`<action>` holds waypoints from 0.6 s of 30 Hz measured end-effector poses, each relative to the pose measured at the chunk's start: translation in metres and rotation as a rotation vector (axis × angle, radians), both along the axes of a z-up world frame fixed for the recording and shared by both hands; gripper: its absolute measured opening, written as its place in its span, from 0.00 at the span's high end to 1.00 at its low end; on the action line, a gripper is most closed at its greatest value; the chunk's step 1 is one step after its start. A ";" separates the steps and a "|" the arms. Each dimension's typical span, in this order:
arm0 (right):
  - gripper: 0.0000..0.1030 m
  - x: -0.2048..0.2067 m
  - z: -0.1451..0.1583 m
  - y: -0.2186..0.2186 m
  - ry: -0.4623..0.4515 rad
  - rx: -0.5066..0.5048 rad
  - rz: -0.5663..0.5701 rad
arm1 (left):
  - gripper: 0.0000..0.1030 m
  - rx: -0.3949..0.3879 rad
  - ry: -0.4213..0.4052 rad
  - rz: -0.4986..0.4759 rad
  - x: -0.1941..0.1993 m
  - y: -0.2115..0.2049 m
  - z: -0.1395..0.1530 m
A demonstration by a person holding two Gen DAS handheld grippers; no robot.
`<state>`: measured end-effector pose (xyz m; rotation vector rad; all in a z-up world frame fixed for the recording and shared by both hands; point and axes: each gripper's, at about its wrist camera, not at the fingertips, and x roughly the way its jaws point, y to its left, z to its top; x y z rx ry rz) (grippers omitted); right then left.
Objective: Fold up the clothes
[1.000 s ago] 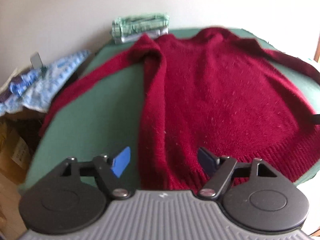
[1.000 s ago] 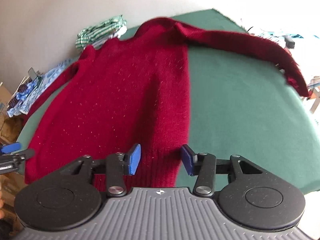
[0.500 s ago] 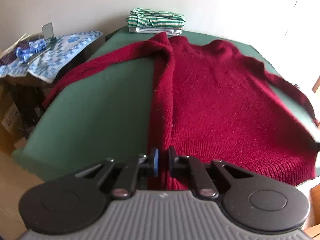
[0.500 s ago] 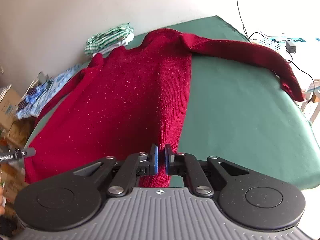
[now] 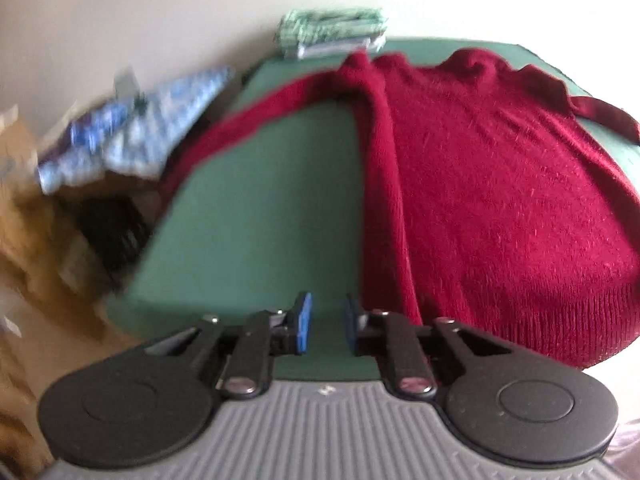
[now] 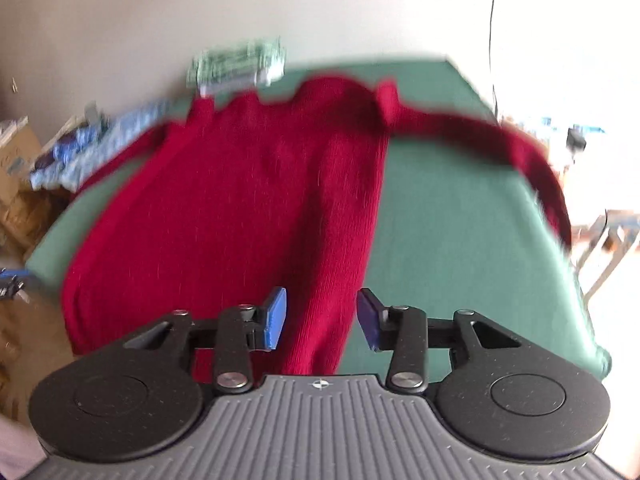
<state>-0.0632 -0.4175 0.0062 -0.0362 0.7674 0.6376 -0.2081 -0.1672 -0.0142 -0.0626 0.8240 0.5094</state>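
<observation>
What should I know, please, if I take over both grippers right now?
Left gripper: open, empty, over bare green table just left of the sweater hem.
Right gripper: open, empty, above the hem's right corner.
Sweater lies flat, both sleeves spread outward; the right sleeve reaches the table edge.
Done: a folded pile sits at the far edge.
Left: no fold on the sweater yet; sleeves and body remain.
</observation>
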 end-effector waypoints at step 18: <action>0.74 0.074 -0.047 0.067 0.161 -0.060 -0.117 | 0.89 -0.027 0.008 -0.048 0.239 0.070 -0.054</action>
